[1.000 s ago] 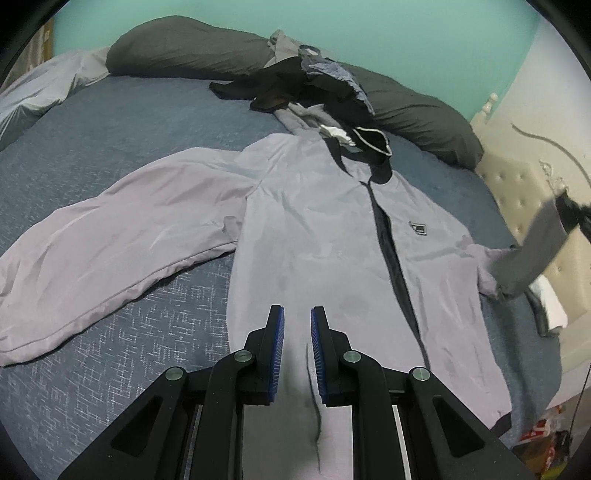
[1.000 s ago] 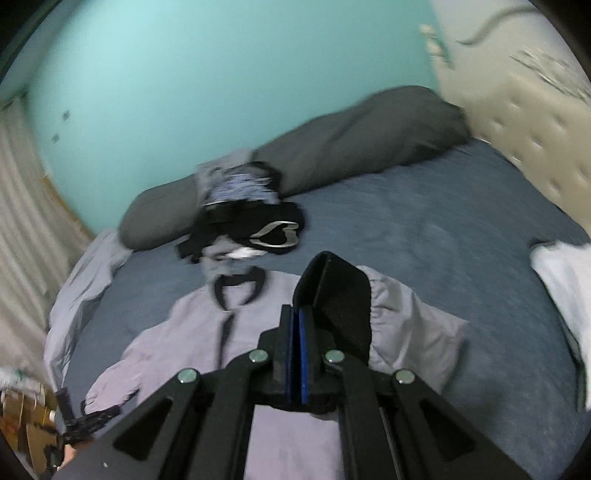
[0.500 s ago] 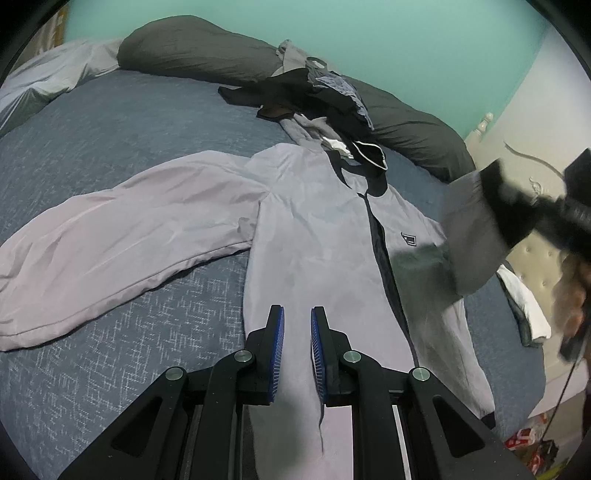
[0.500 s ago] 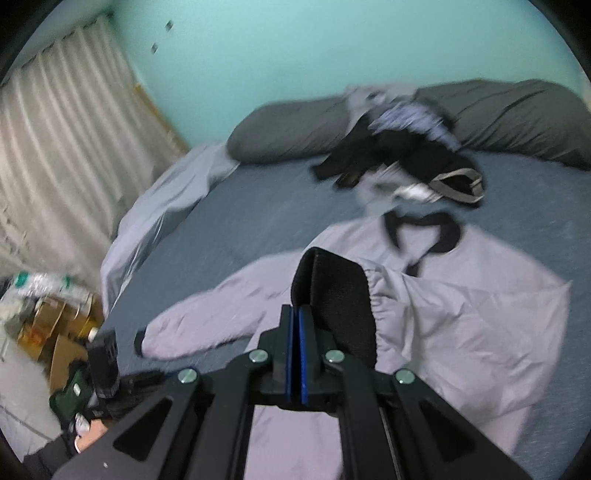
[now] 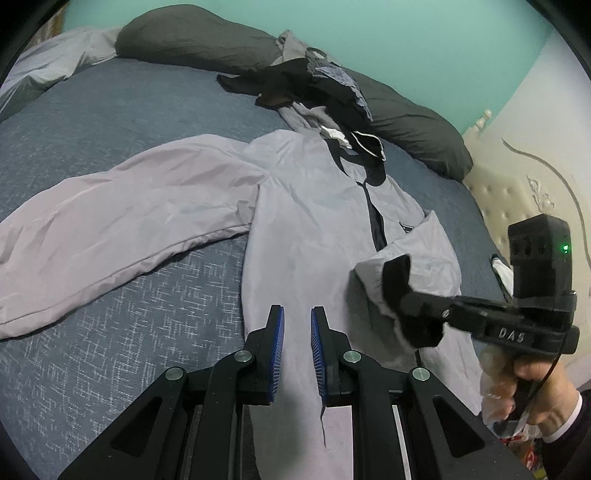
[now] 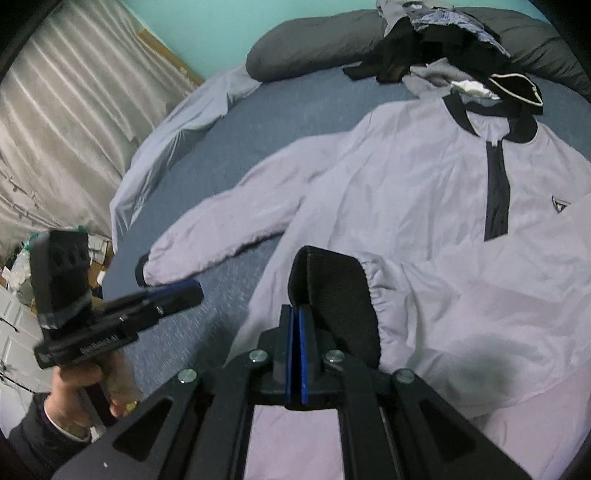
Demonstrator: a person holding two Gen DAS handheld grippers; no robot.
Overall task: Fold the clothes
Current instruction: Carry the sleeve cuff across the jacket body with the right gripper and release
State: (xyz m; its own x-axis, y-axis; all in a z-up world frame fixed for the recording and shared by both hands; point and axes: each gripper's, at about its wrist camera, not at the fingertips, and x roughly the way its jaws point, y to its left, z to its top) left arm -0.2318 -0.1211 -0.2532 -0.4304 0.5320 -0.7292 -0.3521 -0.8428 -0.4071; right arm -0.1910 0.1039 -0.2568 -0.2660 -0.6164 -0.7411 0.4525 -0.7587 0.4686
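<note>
The right gripper had its blue pads pressed almost together on the black ribbed cuff of a pale grey jacket sleeve; the jaws had only just begun to ease apart, and the cuff was still pinched between them. That sleeve was folded inward across the lower front of the jacket, which lay face up and spread flat on a blue-grey bed. In the left wrist view, the same gripper came in from the right, held by a hand with a dark sleeve, the cuff bunched at its tip above the jacket's right side. The left gripper hovered over the jacket's bottom hem with its blue pads a narrow gap apart and nothing between them. The jacket's other sleeve stretched out straight to the left across the bed, its black cuff at the far end. A dark zip strip ran down from the black collar, with a small logo beside it. Just beyond the collar sat a loose pile of dark and grey clothes, resting against long dark grey pillows along a teal wall. A pale grey blanket lay rumpled at the bed's far left edge, near a light curtain. A cream tufted headboard stood at the right of the bed.
</note>
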